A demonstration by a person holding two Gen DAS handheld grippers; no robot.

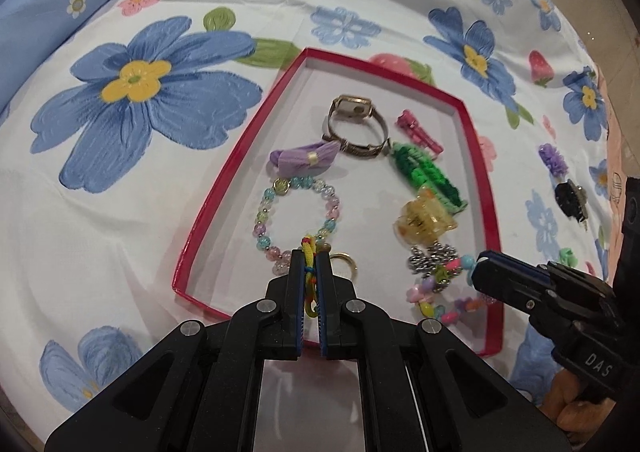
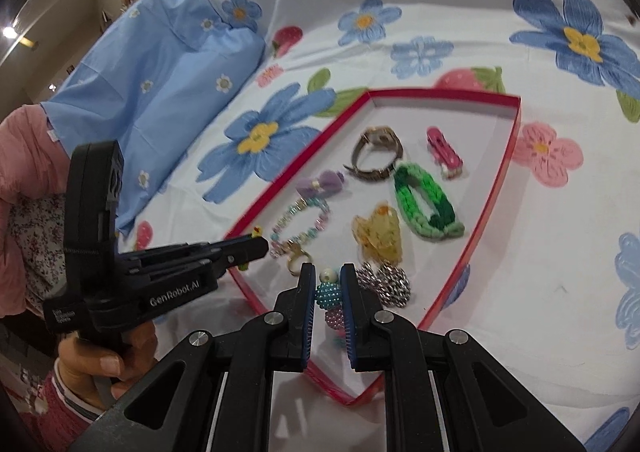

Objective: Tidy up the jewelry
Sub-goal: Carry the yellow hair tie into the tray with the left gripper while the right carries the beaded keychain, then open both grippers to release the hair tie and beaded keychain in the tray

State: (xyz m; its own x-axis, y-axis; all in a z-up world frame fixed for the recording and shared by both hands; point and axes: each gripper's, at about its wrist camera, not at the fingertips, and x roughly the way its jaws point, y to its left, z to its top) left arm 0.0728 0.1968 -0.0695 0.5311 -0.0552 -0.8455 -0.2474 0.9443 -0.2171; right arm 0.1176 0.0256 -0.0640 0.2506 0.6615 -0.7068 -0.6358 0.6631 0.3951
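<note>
A: Where does the jewelry sit?

B: Most of it lies in a shallow red-rimmed box lid (image 1: pixel 460 100) on the flowered bedsheet (image 1: pixel 120 212). Toward the far end are a gold wristwatch (image 1: pixel 354 124) and a pink hair clip (image 1: pixel 420 132); nearer are a lilac bow (image 1: pixel 306 160), a green crocheted band (image 1: pixel 424 172) and a yellow claw clip (image 1: pixel 424 222).

A: And the left gripper (image 1: pixel 309 268)?

B: Its jaws are pinched nearly together on a yellow multicoloured cord (image 1: pixel 308 256), which runs up to the pastel bead bracelet (image 1: pixel 296 224) lying in the lid, beside a small gold ring (image 1: pixel 342 264).

A: The right gripper (image 2: pixel 327 284)?

B: Narrowly parted, with the blue-and-pink pearl bead charm (image 2: pixel 330 298) clamped between the pads. It hangs over the lid's near end, just beside two silver mesh balls (image 2: pixel 386 282) (somewhat blurred). From the left camera a colourful bead strand (image 1: pixel 440 292) trails by that gripper's tip.

A: Anything outside the lid?

B: A purple piece (image 1: pixel 554 160) and a black one (image 1: pixel 570 198) on the sheet, well apart from it.
</note>
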